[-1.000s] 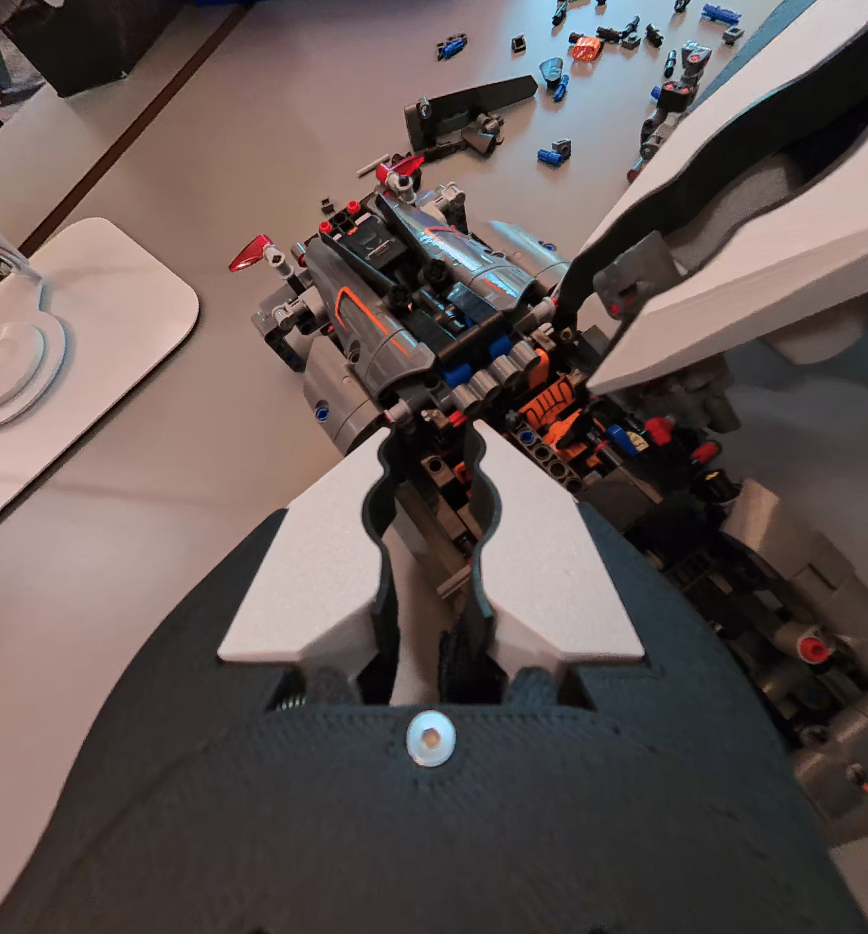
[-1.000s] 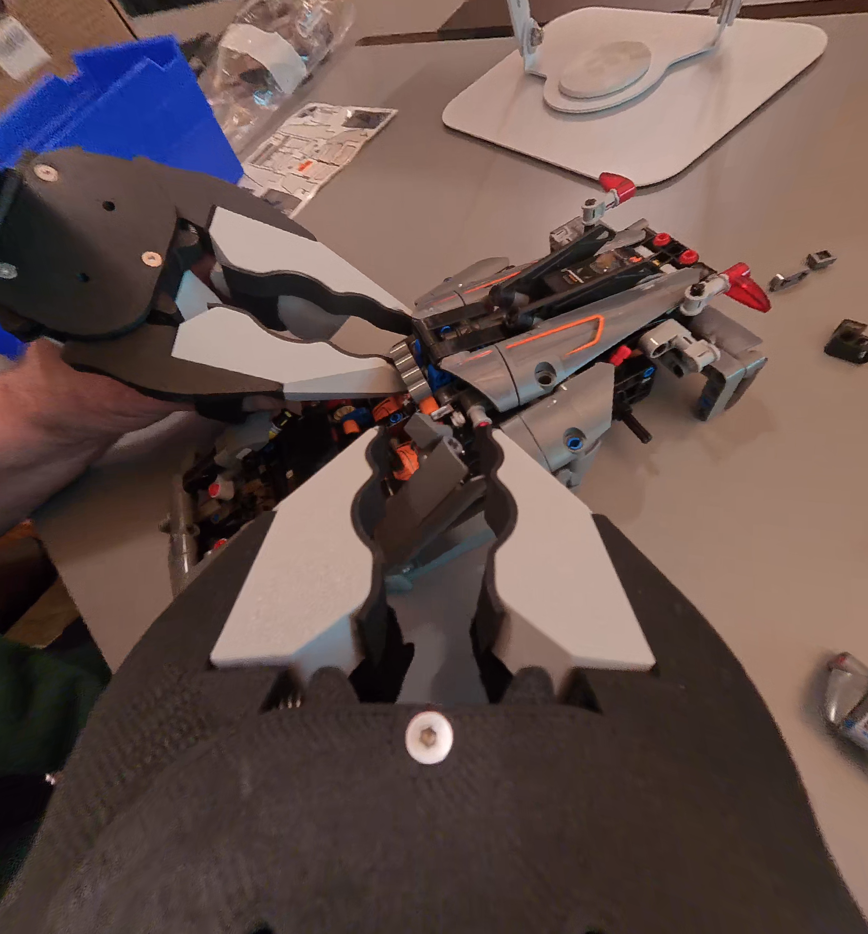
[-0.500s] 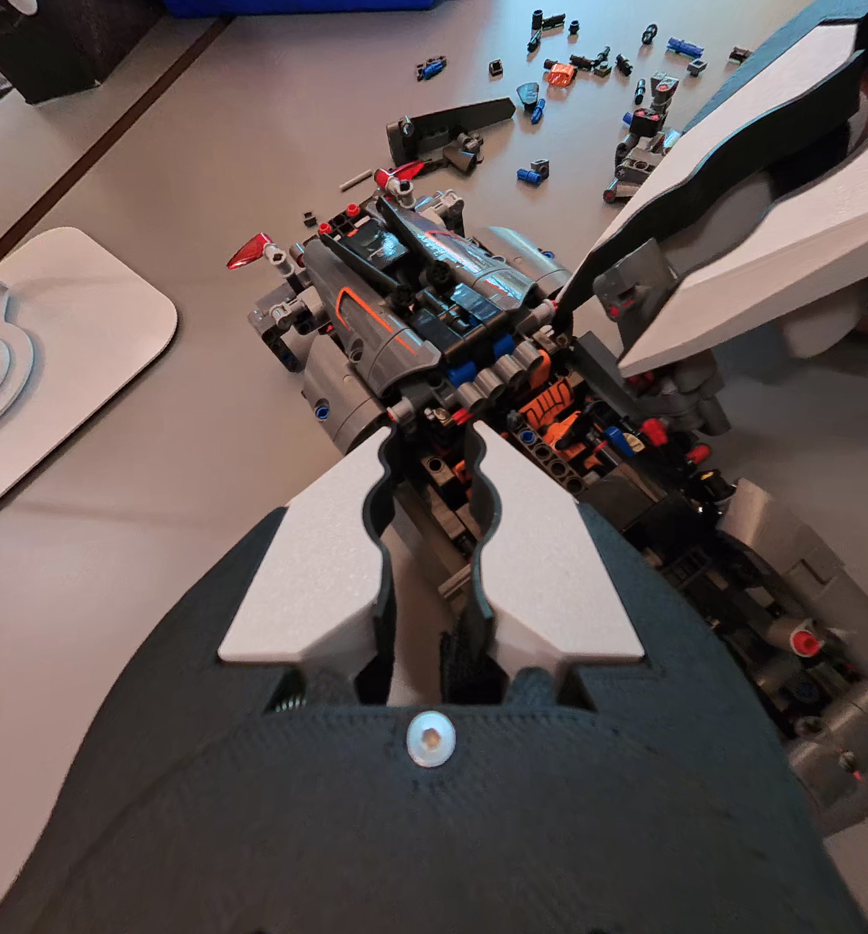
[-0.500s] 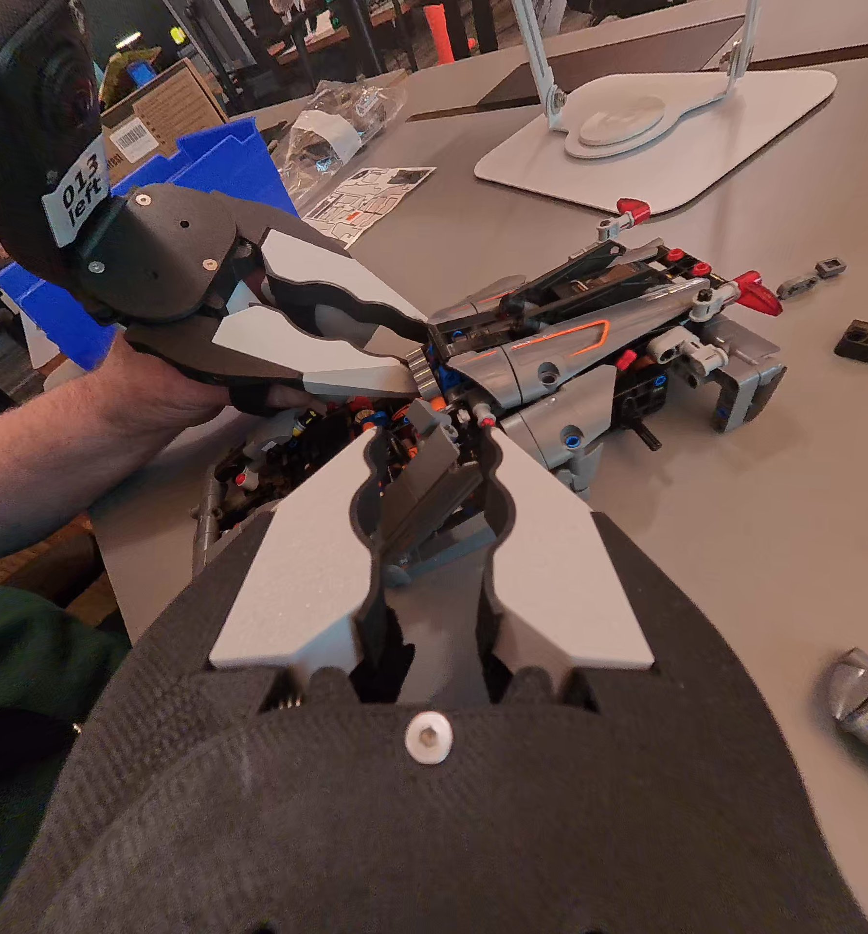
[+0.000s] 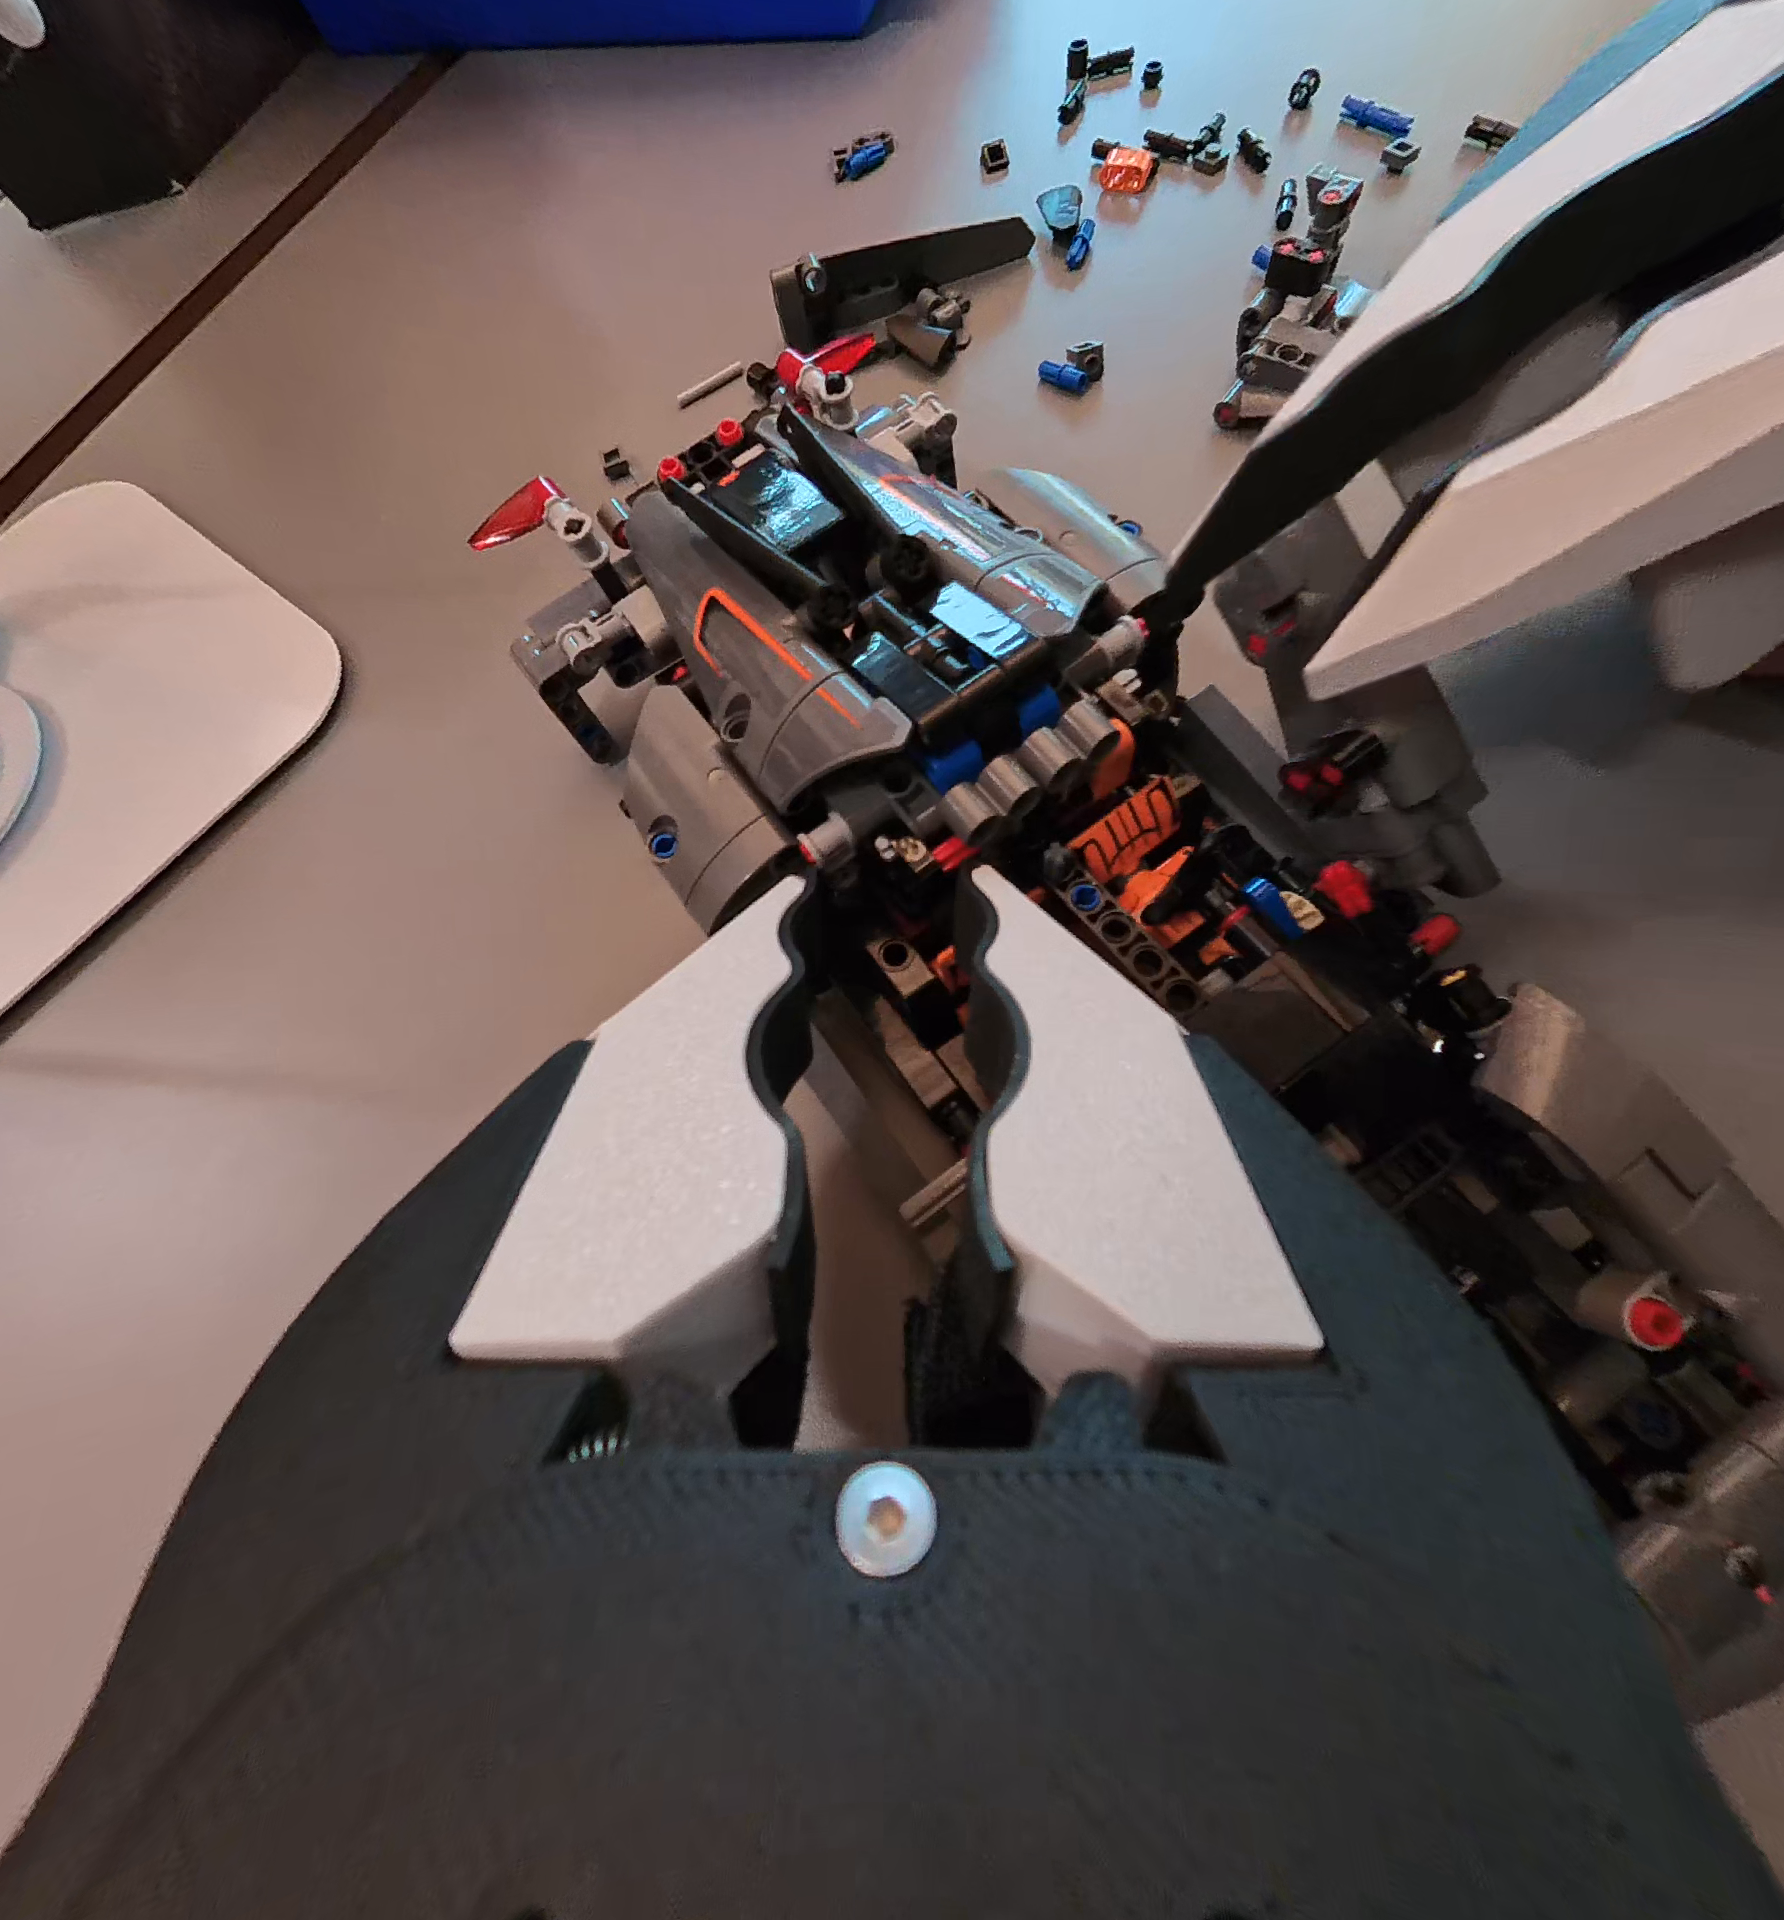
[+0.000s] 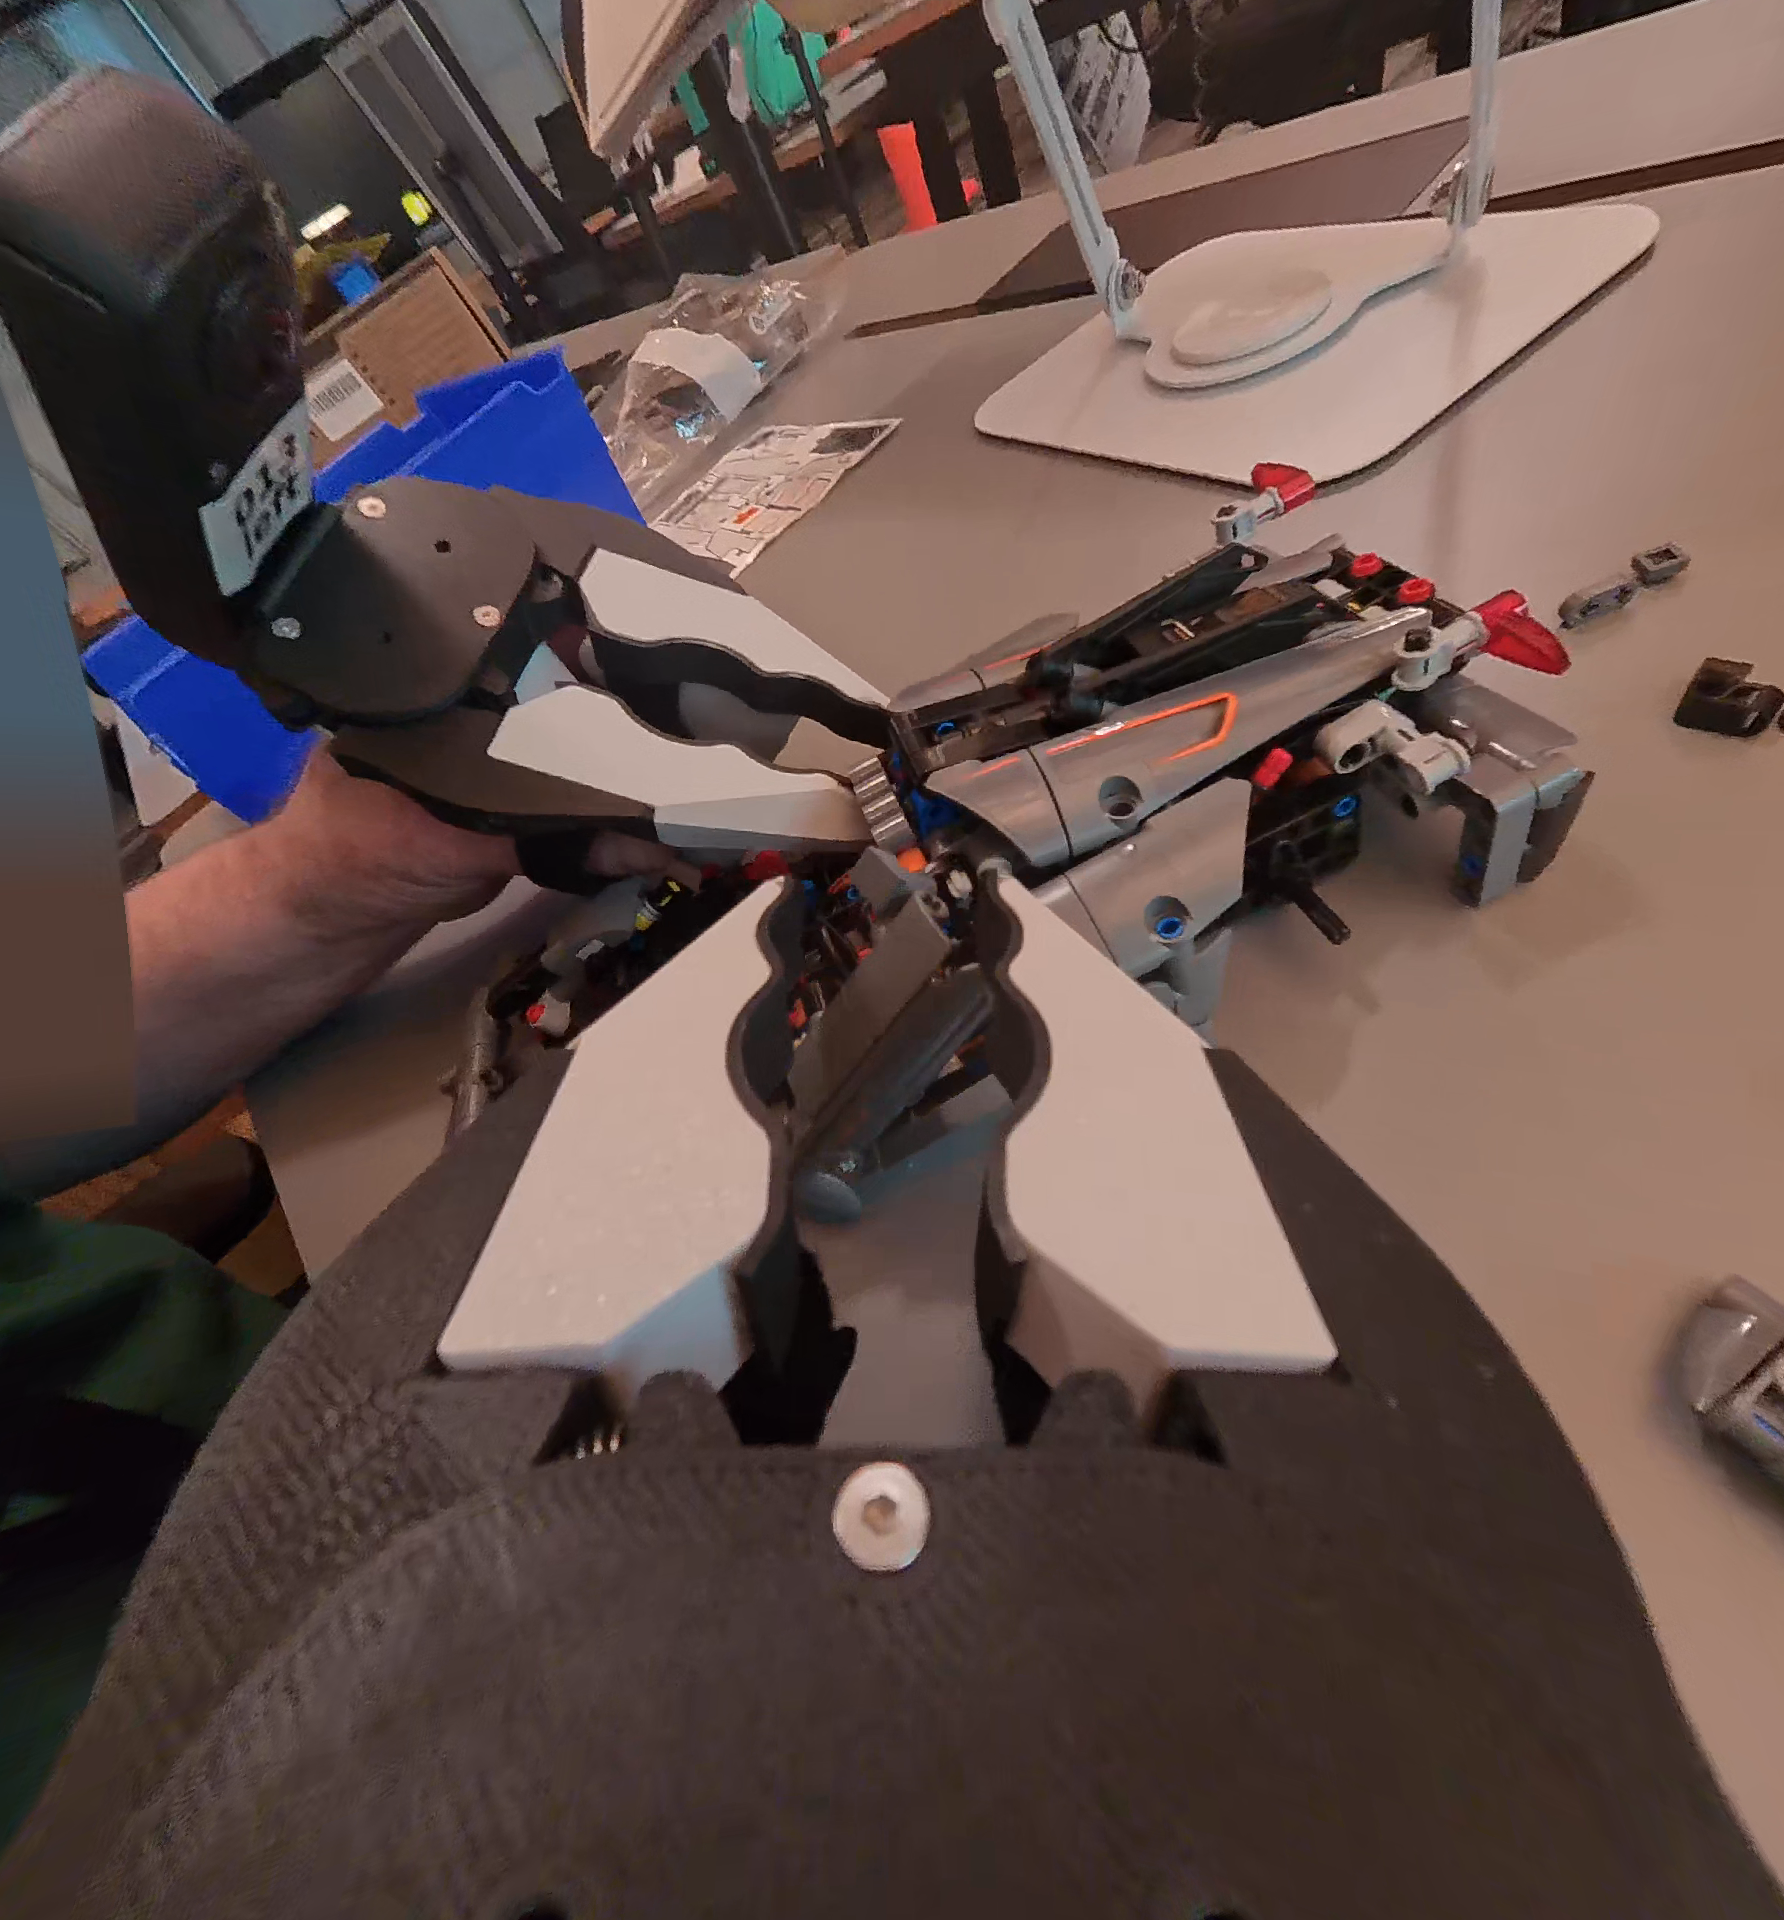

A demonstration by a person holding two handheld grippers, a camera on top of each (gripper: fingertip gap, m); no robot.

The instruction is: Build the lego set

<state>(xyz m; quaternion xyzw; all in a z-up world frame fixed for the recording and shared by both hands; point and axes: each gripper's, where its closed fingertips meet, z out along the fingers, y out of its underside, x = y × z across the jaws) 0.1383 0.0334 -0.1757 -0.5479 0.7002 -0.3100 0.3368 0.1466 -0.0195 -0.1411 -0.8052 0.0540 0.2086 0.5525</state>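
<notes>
Lego car (image 5: 867, 665) sits half-built on the grey table (image 5: 400, 935), its grey-and-orange front end pointing away from the person and its open, pin-studded chassis running back toward the table edge. Both grippers meet it at mid-body. The left gripper (image 5: 888, 894) has its fingers closed on a dark part of the frame just behind the row of grey cylinders. The right gripper (image 6: 883, 904) comes in from the other side, clamped on a grey panel (image 6: 888, 966) that stands tilted between its fingers, touching the car's side; in the left wrist view the same gripper (image 5: 1210, 613) shows with that panel (image 5: 1272, 603) at its tips.

Loose pieces (image 5: 1158, 166) – black, blue, one orange – lie scattered beyond the car, with a long dark beam (image 5: 898, 275) nearer to it. A white stand base (image 6: 1314, 343) sits farther off, and a blue bin (image 6: 472, 468), a clear bag (image 6: 722, 353) and a paper sheet (image 6: 774, 478) lie behind the left gripper.
</notes>
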